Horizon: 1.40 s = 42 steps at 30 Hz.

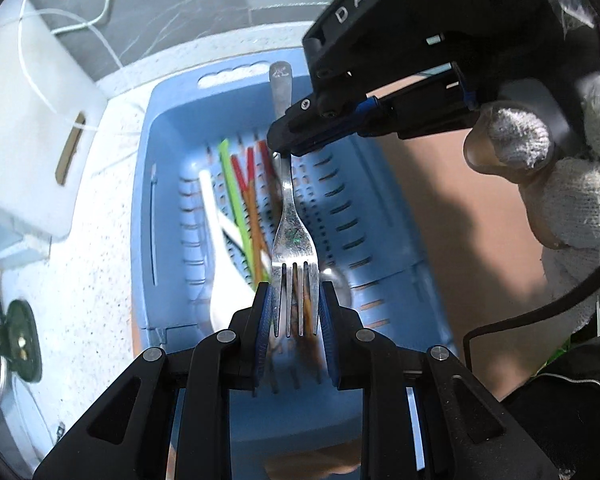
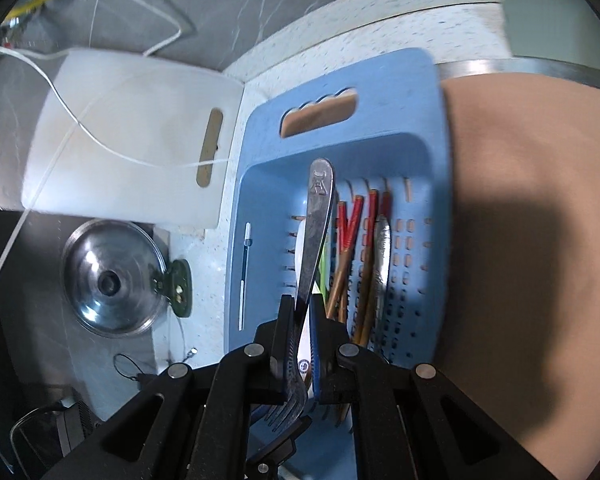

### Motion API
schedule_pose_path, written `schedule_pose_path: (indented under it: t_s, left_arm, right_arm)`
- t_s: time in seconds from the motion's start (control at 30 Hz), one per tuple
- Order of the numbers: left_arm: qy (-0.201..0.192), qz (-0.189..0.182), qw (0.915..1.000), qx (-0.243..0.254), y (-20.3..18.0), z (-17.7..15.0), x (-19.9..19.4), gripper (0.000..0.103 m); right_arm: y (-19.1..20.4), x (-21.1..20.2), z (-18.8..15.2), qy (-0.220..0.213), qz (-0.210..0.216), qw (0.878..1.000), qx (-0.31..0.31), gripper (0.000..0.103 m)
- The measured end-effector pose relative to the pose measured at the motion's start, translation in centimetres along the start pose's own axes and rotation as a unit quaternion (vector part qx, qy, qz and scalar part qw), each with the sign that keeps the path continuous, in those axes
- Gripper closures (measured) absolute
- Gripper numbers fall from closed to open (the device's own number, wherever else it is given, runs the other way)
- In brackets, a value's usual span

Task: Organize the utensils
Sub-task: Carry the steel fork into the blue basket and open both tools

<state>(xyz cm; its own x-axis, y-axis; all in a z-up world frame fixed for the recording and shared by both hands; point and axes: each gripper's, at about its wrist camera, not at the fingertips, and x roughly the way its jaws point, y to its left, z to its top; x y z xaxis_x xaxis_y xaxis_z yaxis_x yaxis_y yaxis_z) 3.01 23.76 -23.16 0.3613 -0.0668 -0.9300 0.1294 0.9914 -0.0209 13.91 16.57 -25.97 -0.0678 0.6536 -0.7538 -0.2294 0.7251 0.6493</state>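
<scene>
i have a metal fork [image 1: 294, 236] held between both grippers above the blue basket [image 1: 168, 128]. my left gripper [image 1: 295, 308] is clamped on the head of the fork, its blue pads pressing either edge of the tines, and my right gripper [image 1: 282, 148] is clenched on the narrow part of the handle higher up; a hand in a white knit glove [image 1: 560, 184] holds that gripper. from the right wrist view the fork's handle [image 2: 314, 240] runs up out of the right gripper [image 2: 300, 344] with a stamped mark near its end that i cannot read, and the tines show below the pads. white letters "das" stand on the right gripper's black body. under the fork, in the basket, lie red and orange chopsticks [image 2: 350, 248], a green stick [image 1: 234, 196], a white spoon [image 1: 220, 264] and a metal spoon [image 2: 382, 264]. the basket sits on a speckled white desk [image 1: 96, 264], beside a white cutting board [image 2: 132, 136], with a metal pot lid [image 2: 112, 276] nearby, a white cable [image 2: 80, 128] trailing over the board, and a grey marbled wall [image 2: 228, 4] behind.
</scene>
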Motion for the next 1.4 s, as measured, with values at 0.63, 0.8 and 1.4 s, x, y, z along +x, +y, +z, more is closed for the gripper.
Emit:
schedule_pose_path:
  t_s: [0.63,0.8,1.4]
  left_arm:
    - [0.036,-0.023,0.9979,-0.049,2.2,-0.6,3.9,0.082]
    - [0.038,-0.029,0.9967,-0.067,2.9,-0.8,4.9,0.082]
    - [0.039,-0.031,0.9951,-0.086,3.7,-0.7,4.8,0.082]
  right_arm:
    - [1.1,6.4,1.6,0.056,-0.061,0.996,-0.03,0.097]
    - [1.0,7.3,1.8,0.064,-0.068,0.995,-0.028,0.097]
    - [0.8,7.0,2.1,0.066,-0.077,0.994,-0.033,0.092]
